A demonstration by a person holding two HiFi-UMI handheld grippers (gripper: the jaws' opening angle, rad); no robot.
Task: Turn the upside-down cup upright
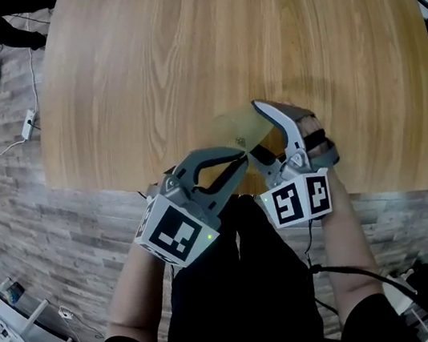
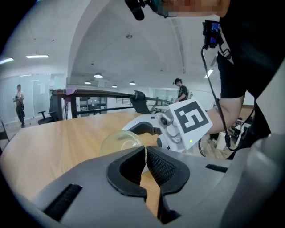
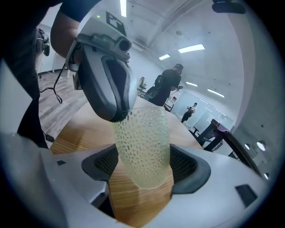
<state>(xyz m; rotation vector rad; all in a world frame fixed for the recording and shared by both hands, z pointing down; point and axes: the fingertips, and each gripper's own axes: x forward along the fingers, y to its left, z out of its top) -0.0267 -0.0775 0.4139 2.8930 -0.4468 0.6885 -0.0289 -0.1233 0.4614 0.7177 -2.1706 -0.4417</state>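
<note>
A translucent yellowish cup [image 1: 233, 128] with a dimpled wall is held between both grippers over the front part of the wooden table [image 1: 216, 36]. My dark grey left gripper [image 1: 240, 156] comes from the lower left, its jaws shut on the cup's thin rim [image 2: 145, 149]. The cup's body [image 2: 118, 140] bulges past those jaws. My white right gripper [image 1: 260, 118] comes from the right. In the right gripper view the cup [image 3: 142, 147] stands between my right gripper's [image 3: 142, 167] pads, which rest against its sides. Its rounded closed end points toward that camera.
The table's front edge [image 1: 226, 192] runs just under the grippers. Grey plank floor [image 1: 8, 200] lies to the left with a power strip [image 1: 28, 122] and cables. People and office chairs stand far off in both gripper views.
</note>
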